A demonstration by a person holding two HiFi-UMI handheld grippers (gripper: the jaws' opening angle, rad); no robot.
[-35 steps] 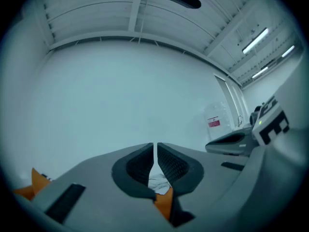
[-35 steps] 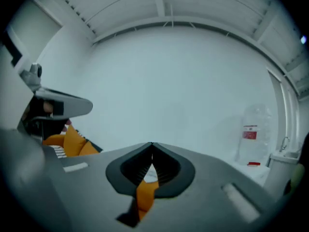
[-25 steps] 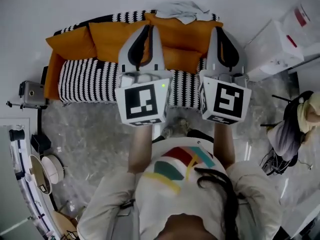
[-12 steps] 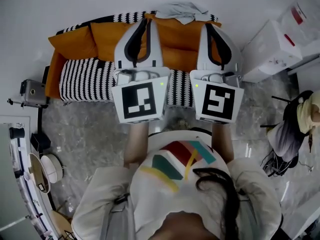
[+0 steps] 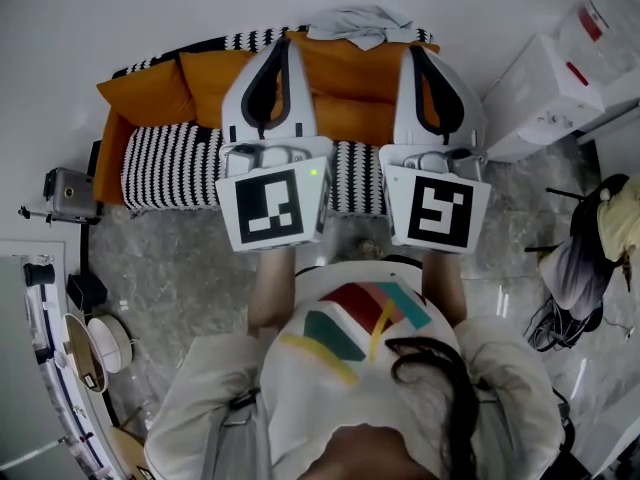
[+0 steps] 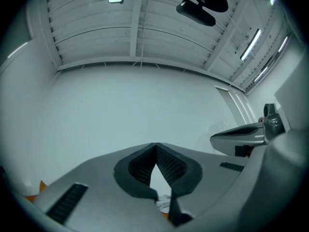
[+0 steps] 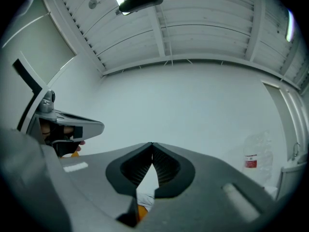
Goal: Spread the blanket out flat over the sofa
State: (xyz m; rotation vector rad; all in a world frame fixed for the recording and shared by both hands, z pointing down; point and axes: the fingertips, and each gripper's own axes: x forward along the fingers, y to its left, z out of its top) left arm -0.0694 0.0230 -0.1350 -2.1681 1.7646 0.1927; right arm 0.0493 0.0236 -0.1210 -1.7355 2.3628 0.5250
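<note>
The sofa (image 5: 175, 158) has a black-and-white striped seat and orange cushions (image 5: 345, 73), and stands against the white wall at the top of the head view. A pale grey blanket (image 5: 362, 23) lies bunched on top of the sofa's back, right of its middle. Both grippers are raised side by side in front of the sofa, pointing at it. My left gripper (image 5: 284, 42) (image 6: 154, 145) is shut with nothing between its pads. My right gripper (image 5: 412, 50) (image 7: 152, 144) is shut and empty too, its tip just below and right of the blanket. Neither touches the blanket.
White boxes (image 5: 555, 83) stand right of the sofa. A camera on a tripod (image 5: 62, 190) is at the sofa's left end. Dark cloth and cables (image 5: 560, 288) lie on the marble floor at the right. A water bottle (image 7: 250, 158) shows by the wall.
Both grippers have lifted and reached a little farther toward the sofa's back, and the left one has drifted slightly left. Their jaws stay shut. The blanket has not moved.
</note>
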